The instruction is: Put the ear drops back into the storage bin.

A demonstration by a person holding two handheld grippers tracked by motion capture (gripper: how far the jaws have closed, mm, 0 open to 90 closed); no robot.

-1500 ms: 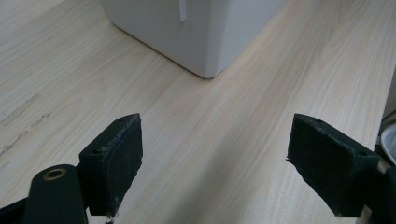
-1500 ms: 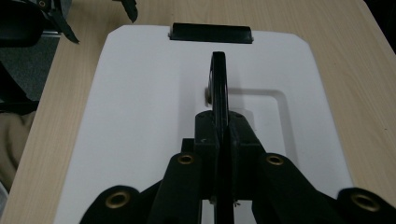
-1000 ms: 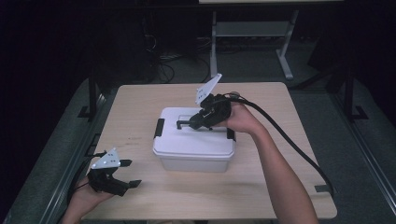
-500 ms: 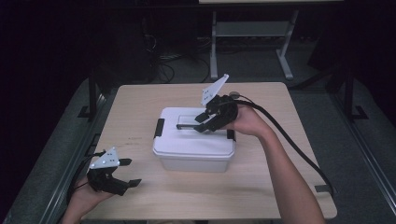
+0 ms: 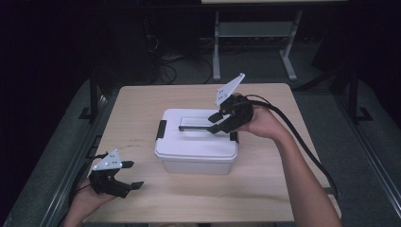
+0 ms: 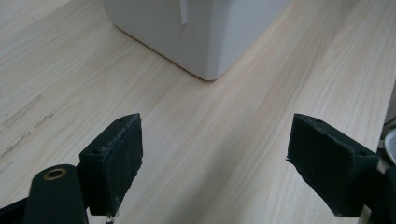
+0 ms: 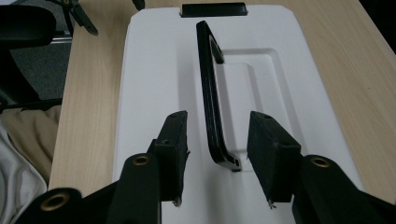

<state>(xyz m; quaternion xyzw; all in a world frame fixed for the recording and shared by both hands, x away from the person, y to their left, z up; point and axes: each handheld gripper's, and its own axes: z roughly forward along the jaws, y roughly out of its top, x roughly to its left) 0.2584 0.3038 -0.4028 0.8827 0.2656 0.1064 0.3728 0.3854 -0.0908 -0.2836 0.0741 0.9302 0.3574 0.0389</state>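
A light wooden surface (image 5: 265, 189) with a pale grain carries a white lidded box (image 5: 196, 158) near its middle. The left gripper (image 5: 130, 175) rests on its near left corner, well apart from the box.

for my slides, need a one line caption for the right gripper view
Right gripper open astride the raised black handle of a white lidded box, pads clear of it.

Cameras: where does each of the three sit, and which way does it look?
High view: above the person's side, looking forward and down on the table; both forearms, left gripper, right gripper.
Left gripper view: rides that gripper, looking low across the table toward the box; jaws wide.
Right gripper view: looks down its gripper, jaws either side of the handle.
All share the box.
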